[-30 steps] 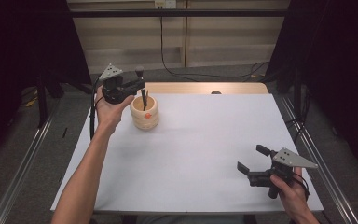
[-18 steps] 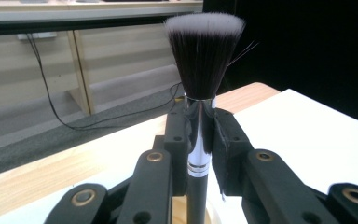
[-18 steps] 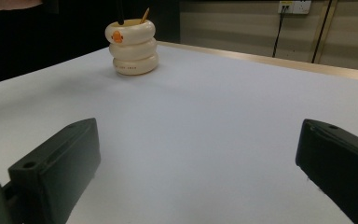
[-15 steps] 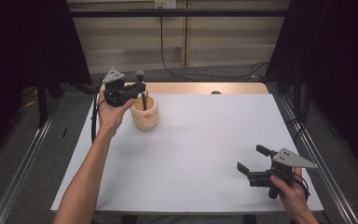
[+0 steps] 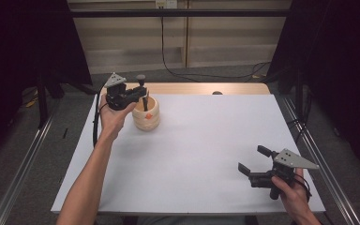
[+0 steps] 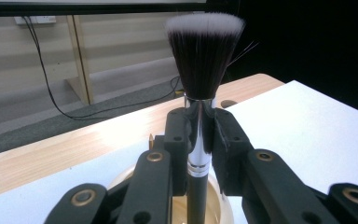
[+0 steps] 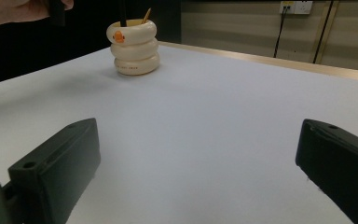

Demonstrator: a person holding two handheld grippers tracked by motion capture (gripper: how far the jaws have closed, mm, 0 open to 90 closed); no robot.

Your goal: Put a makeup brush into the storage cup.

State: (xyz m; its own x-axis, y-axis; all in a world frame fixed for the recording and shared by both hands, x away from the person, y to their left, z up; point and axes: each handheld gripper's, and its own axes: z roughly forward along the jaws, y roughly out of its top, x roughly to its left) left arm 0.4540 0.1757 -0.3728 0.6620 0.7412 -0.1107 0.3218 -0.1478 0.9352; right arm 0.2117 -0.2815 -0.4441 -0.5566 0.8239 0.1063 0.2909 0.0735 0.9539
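With the brush (image 6: 200,140) clamped upright in the left gripper (image 5: 138,96) over the cup (image 5: 146,115) — the right gripper (image 5: 255,164) held wide and empty — the cup could be tipped by a snagged handle.

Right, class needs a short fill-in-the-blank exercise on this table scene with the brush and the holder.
1. The left tool is shut on a makeup ____.
2. The brush's bristles point ____.
3. The cream holder stands on a ____ table.
4. The right tool's jaws stand ____.

Missing words: brush; up; white; open
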